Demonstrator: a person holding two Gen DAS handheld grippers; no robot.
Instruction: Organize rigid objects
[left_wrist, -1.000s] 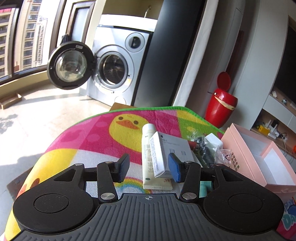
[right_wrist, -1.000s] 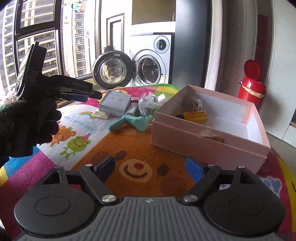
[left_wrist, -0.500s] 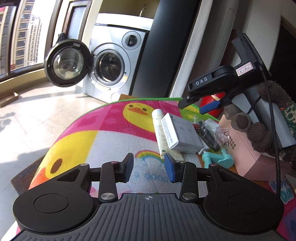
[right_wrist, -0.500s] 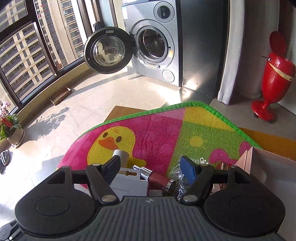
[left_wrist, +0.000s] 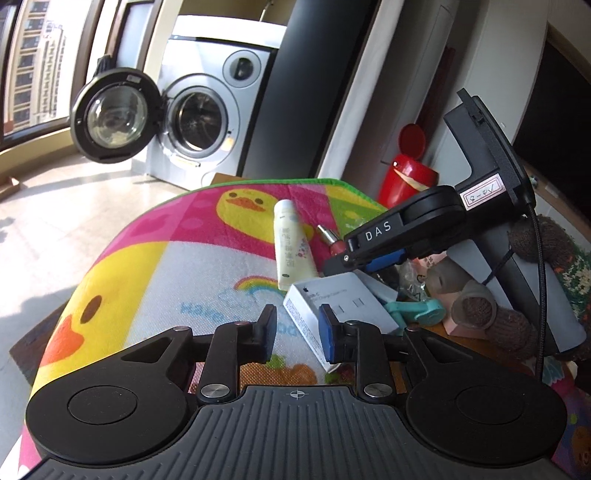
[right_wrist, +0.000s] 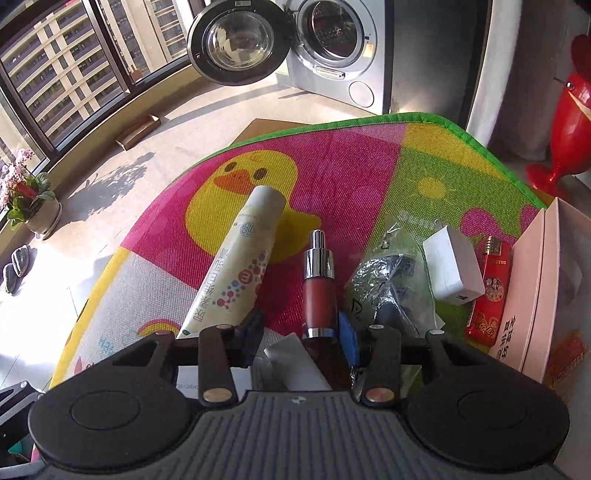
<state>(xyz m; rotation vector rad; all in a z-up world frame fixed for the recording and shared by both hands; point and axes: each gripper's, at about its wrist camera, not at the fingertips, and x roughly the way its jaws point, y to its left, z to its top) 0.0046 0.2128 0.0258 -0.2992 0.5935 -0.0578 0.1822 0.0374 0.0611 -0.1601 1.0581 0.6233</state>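
Red bottle (right_wrist: 320, 295) lies lengthwise, nozzle pointing away, between right claw's (right_wrist: 301, 338) closing, not-yet-gripping jaws

Left gripper (left_wrist: 297, 334) low over the bright cartoon duck play mat (left_wrist: 155, 266), its jaws just closing in, a narrow gap left and only the near corner of the flat white cardboard box (left_wrist: 340, 306) showing between the pads, no clear pinch. A cream plastic tube with printed lettering (left_wrist: 291, 243) lies beyond the box, cap pointing away. From the right comes the right gripper (left_wrist: 364, 260), black with a blue pad, tips down over the clutter beside a small dark-red bottle with a silver nozzle (left_wrist: 328, 238). A hand in a brown knitted glove (left_wrist: 491, 302) grips its handle. A teal plastic clip (left_wrist: 417, 310) lies just right of the box.
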